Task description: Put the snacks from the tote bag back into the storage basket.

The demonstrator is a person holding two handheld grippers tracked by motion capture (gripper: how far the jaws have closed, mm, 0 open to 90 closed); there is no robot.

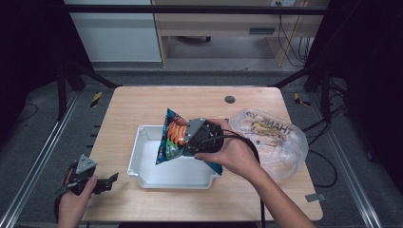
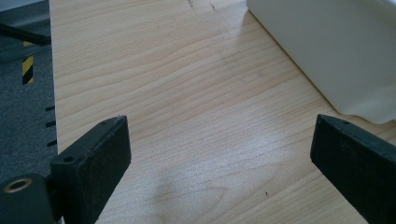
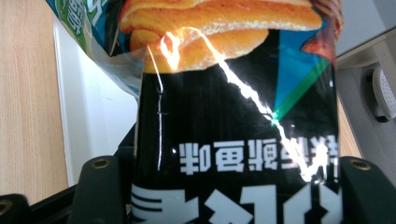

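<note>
A shiny snack bag (image 1: 172, 137), blue and black with orange chips printed on it, hangs over the white tray (image 1: 142, 161). My right gripper (image 1: 192, 142) is shut on the bag (image 3: 233, 121), which bulges between its black jaws and covers the fingertips. White tray wall (image 3: 88, 112) shows just behind the bag. My left gripper (image 1: 110, 180) rests low at the table's front left corner, open, with bare wood between its wide-set jaws (image 2: 219, 158). The tray's outer side (image 2: 336, 51) lies ahead to its right.
A clear plastic shopping bag (image 1: 275, 140) with printed lettering lies crumpled at the right of the tray. A round cable hole (image 1: 230, 99) sits near the wooden table's (image 1: 142, 102) far edge. Dark frame rails run along both sides.
</note>
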